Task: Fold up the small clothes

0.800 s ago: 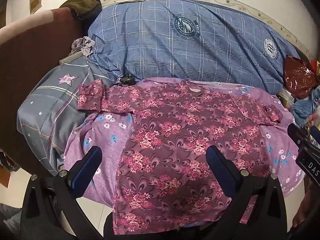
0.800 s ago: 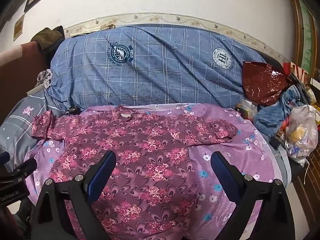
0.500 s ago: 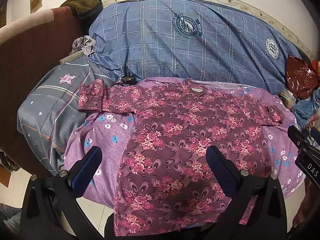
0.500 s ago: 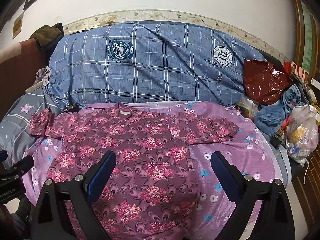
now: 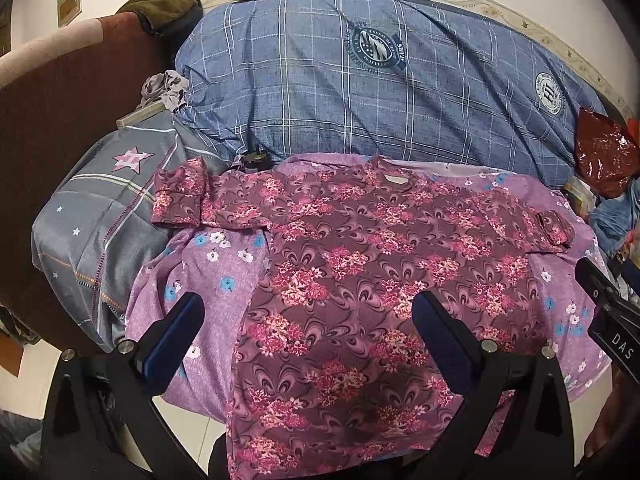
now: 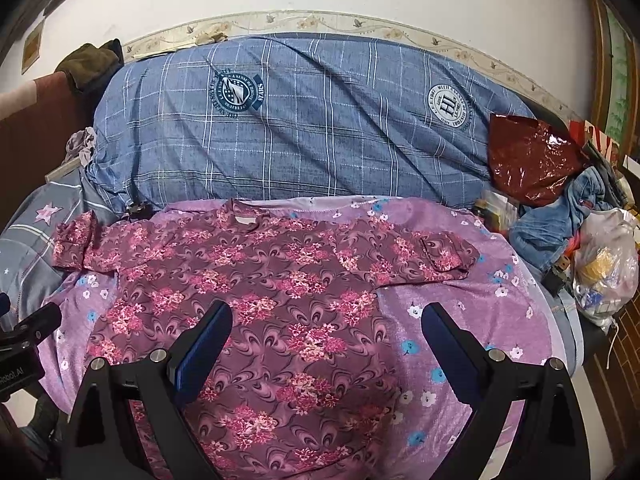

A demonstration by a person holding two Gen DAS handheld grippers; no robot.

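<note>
Floral top (image 5: 360,280) lies flat, sleeves spread to 9 and 3 o'clock, on purple flowered sheet (image 5: 224,272), hem hanging over the near edge at 6; blue plaid bedding (image 5: 360,100) at 12. Left gripper (image 5: 308,320) and right gripper (image 6: 326,336) hover above it, jaws fully wide, empty. Risk: pinching sheet along with fabric, or slippery hem sliding off

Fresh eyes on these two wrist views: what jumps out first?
The maroon floral shirt dominates, spread flat with sleeves out on a purple flowered sheet in the middle. Behind it, against the wall, lies a big blue plaid duvet with round crests, and a shiny dark red bag sits at its right end. Both the left gripper and right gripper hang open over the shirt's lower part, holding nothing.
</note>
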